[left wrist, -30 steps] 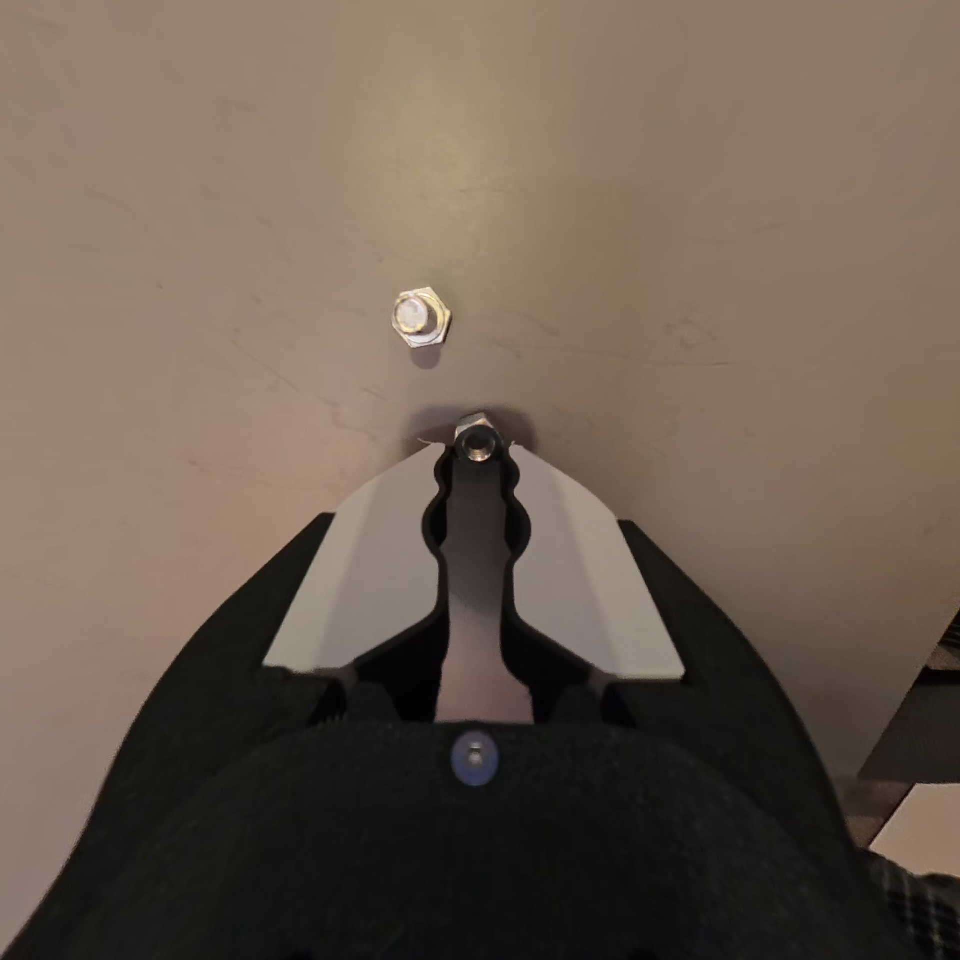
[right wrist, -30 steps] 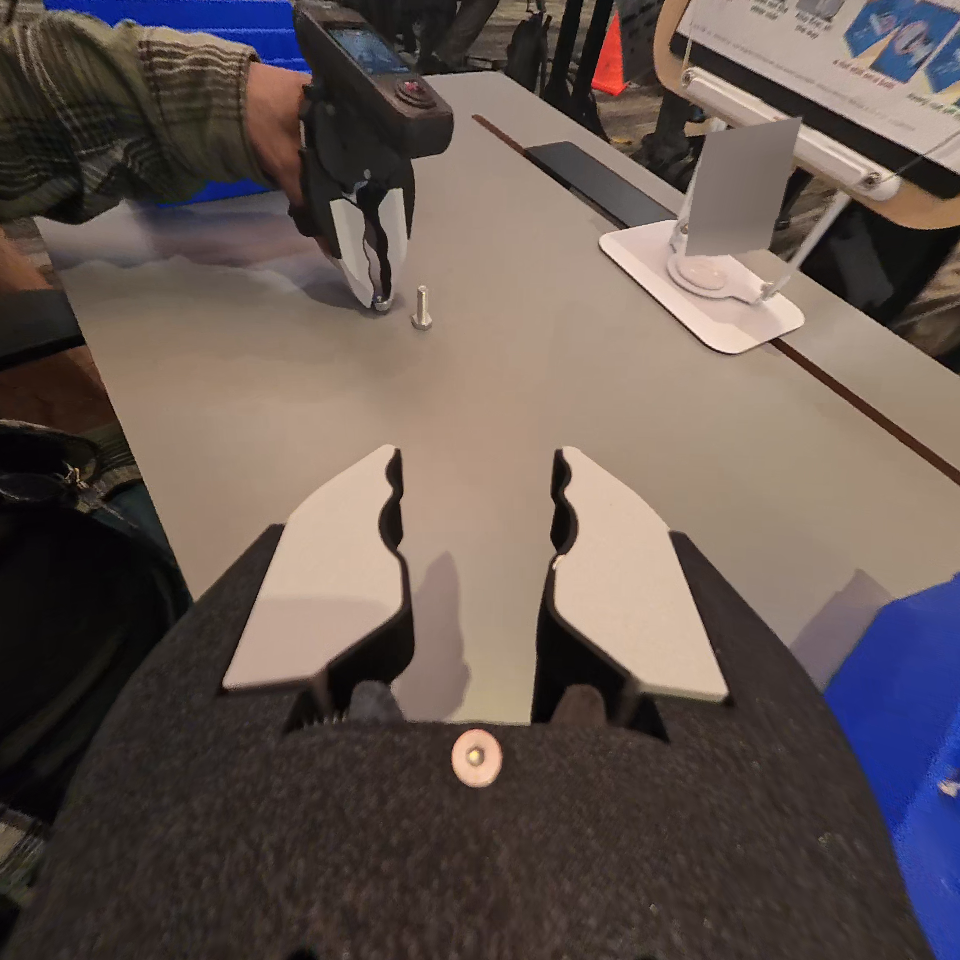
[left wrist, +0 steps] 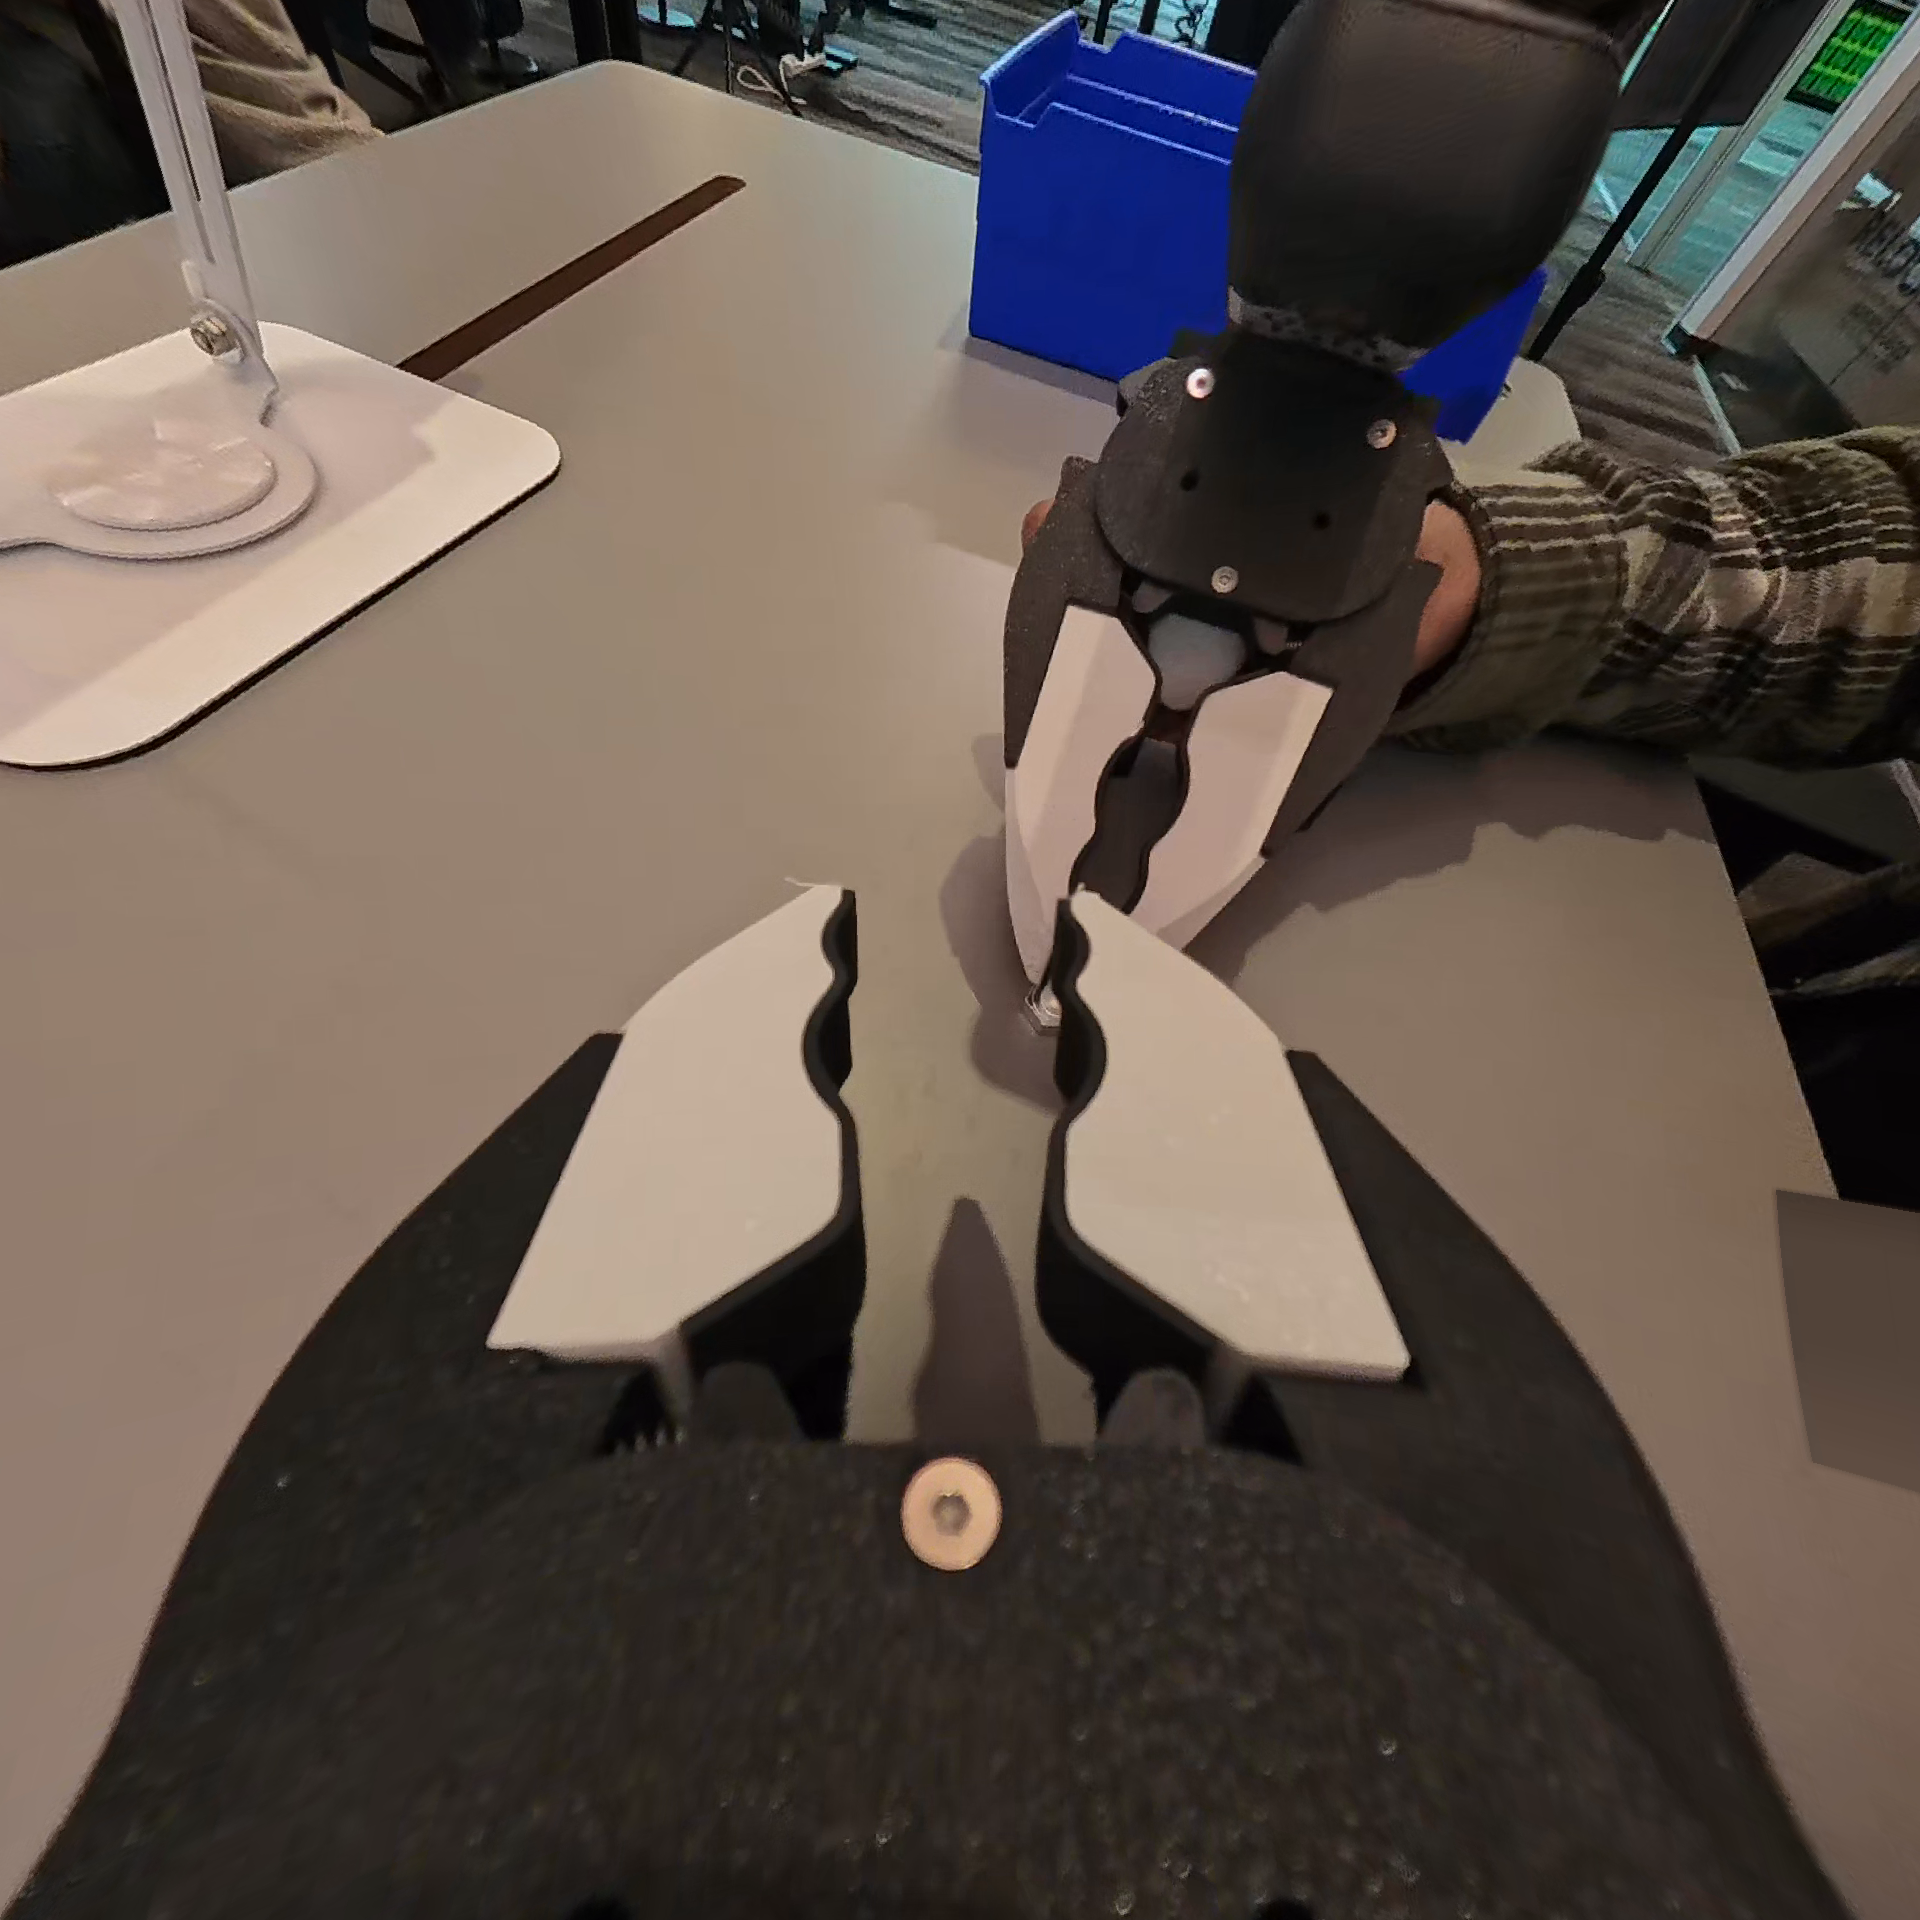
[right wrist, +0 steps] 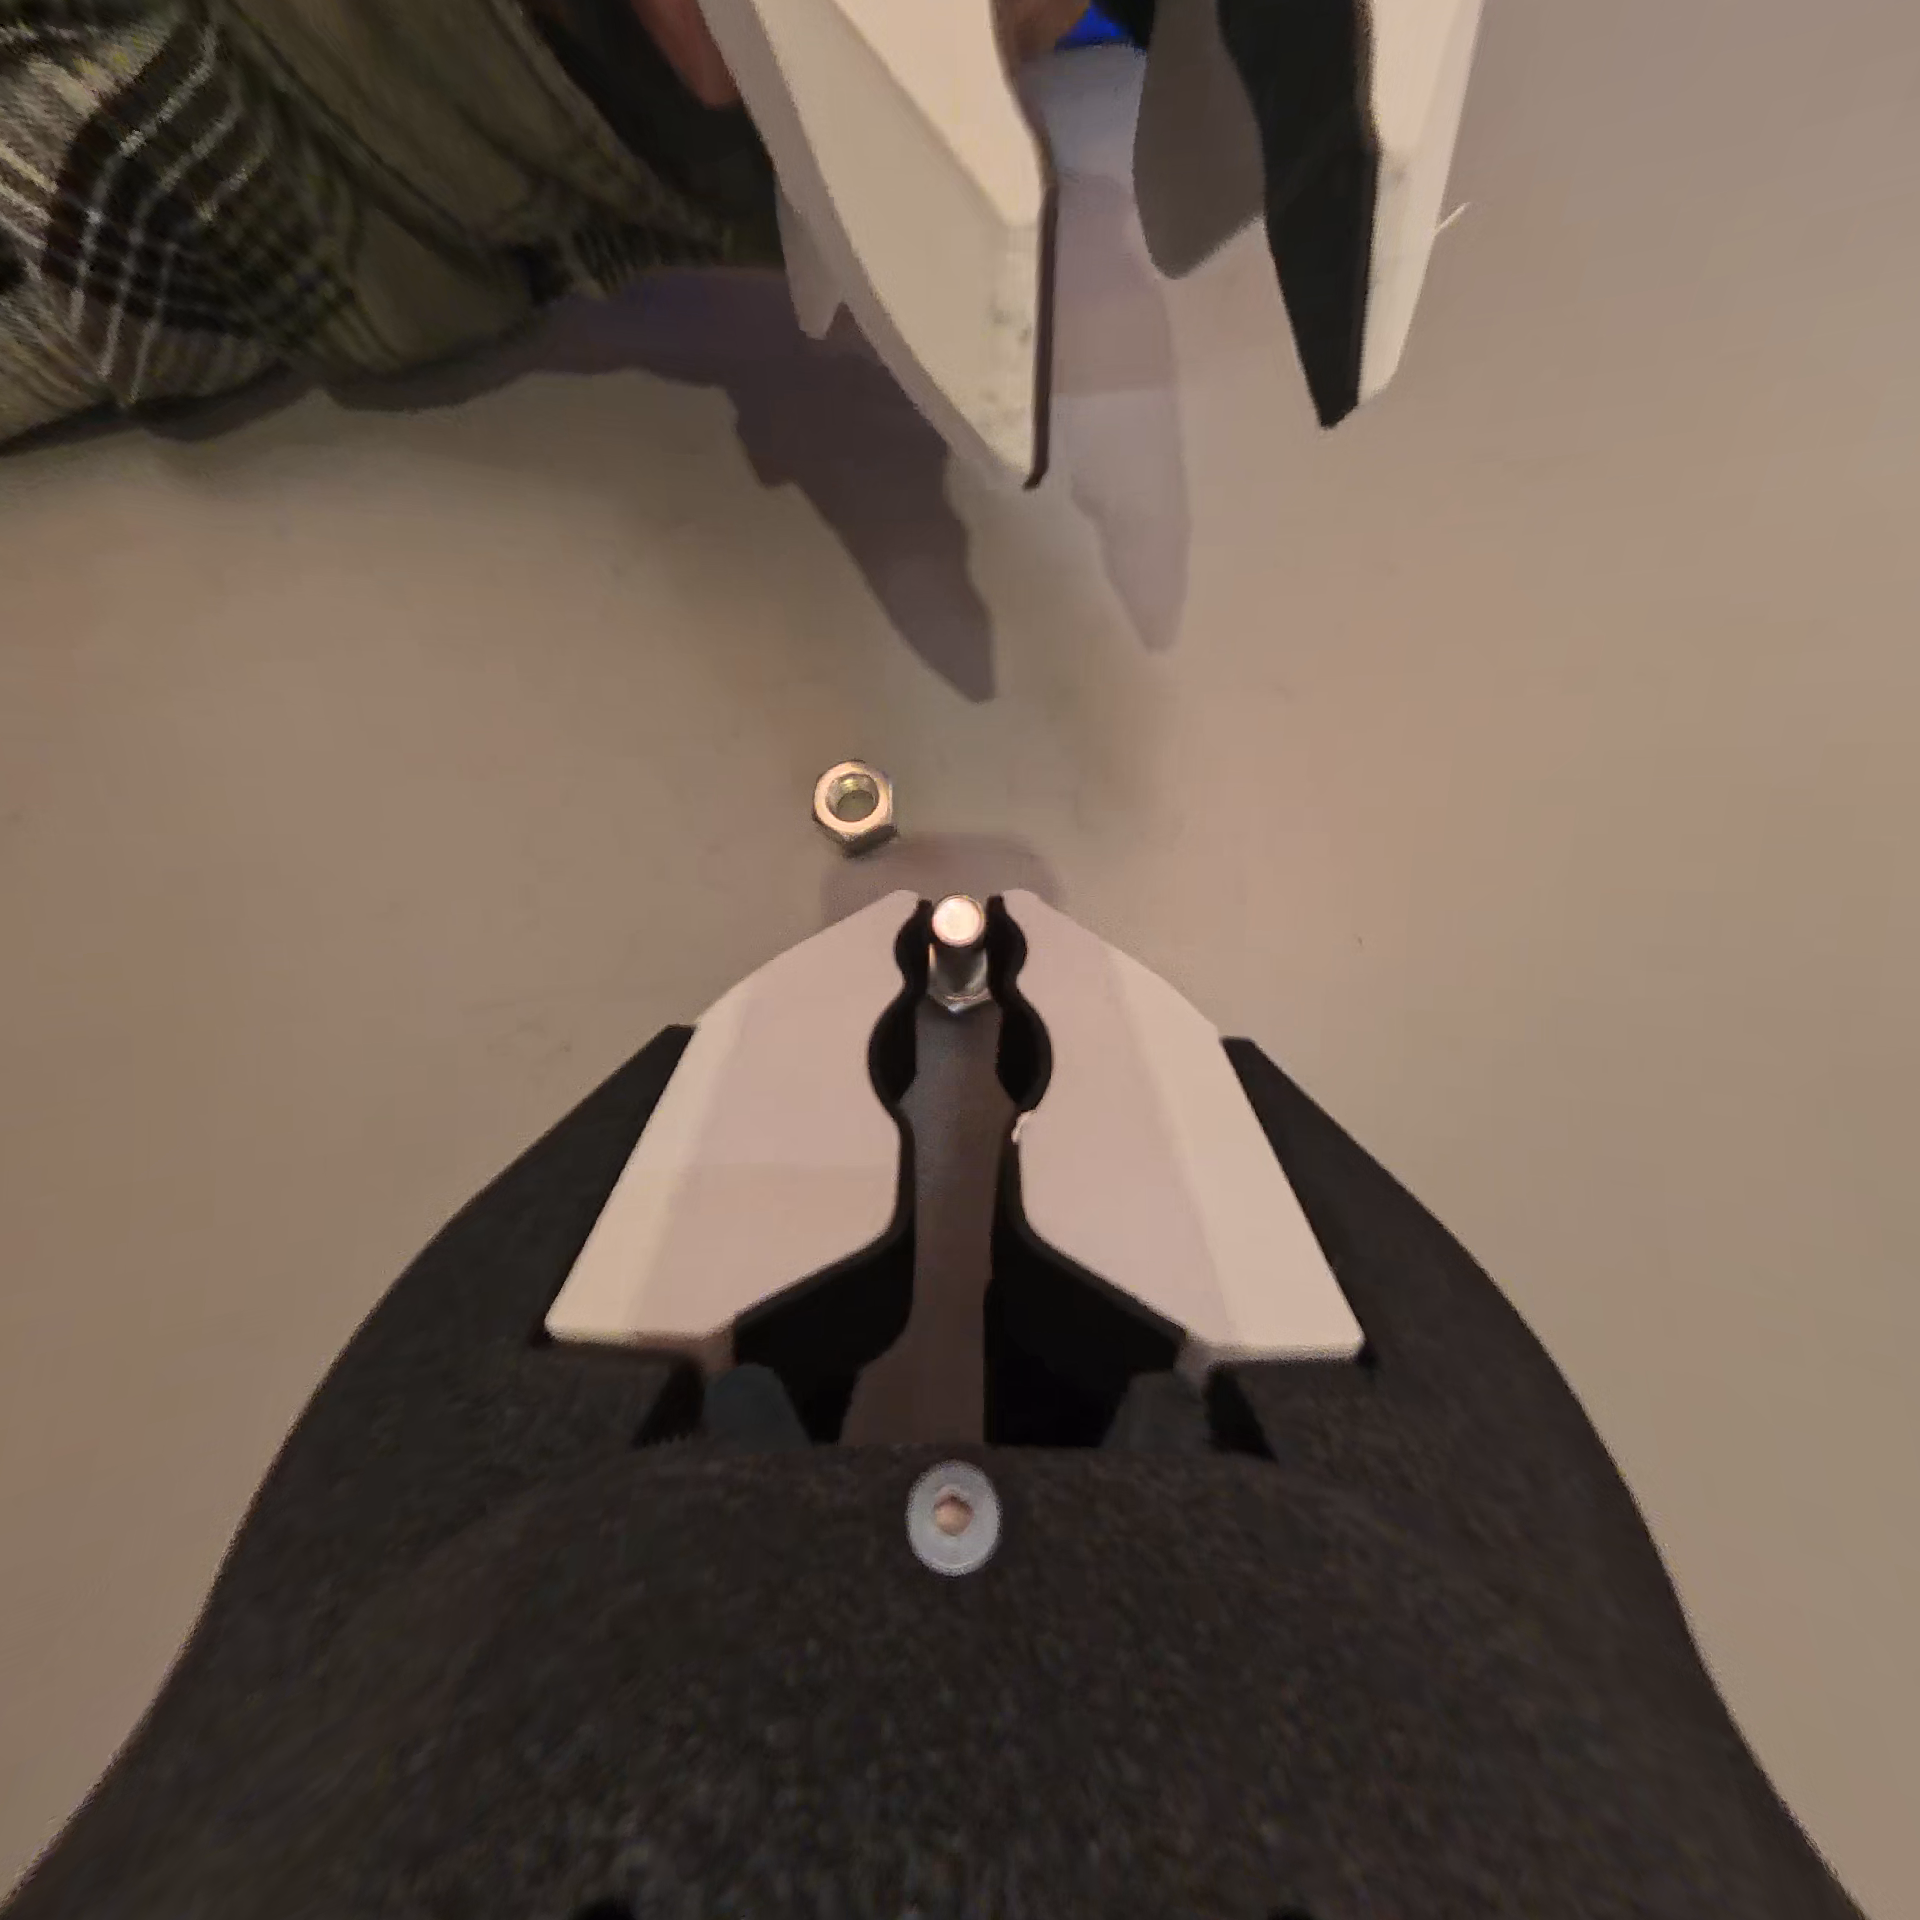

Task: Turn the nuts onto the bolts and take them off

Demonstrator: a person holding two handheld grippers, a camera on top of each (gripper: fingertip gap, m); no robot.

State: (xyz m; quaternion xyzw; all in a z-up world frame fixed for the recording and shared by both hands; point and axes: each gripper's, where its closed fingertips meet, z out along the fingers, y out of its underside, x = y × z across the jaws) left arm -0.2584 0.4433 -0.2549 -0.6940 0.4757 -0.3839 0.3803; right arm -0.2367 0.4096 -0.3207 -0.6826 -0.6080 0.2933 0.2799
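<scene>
A wide grey table [left wrist: 520, 883] filled both views, with a dark slot running across its far part. On the far left stood a white stand [left wrist: 239, 540] on a flat rounded base, and beyond the far edge sat a blue bin [left wrist: 1091, 239].

The left gripper [left wrist: 956, 914] hung above the table with its white fingers [left wrist: 727, 1122] spread apart and nothing between them. In the right wrist view it showed blurred at the top of the picture [right wrist: 1184, 447], its tips above the table and their shadow falling below them.

The right gripper [right wrist: 961, 909] pointed steeply down at the table, held by a hand [left wrist: 1449, 592] in a plaid sleeve [left wrist: 1704, 592]. Its jaws were drawn in narrow around the bolt [right wrist: 956, 951], which stood upright on its hex head with the shank end up. The fingertips sat on either side of the shank; whether they actually pressed on it could not be told. From the left wrist view the same gripper [left wrist: 1049, 977] came down from the right, and only a small silver piece showed at its tips, partly hidden behind the left gripper's right finger.

The nut [right wrist: 854, 806] lay flat on the table, hole up, just beyond and to the left of the right gripper's tips, apart from the bolt and clear of both grippers.
</scene>
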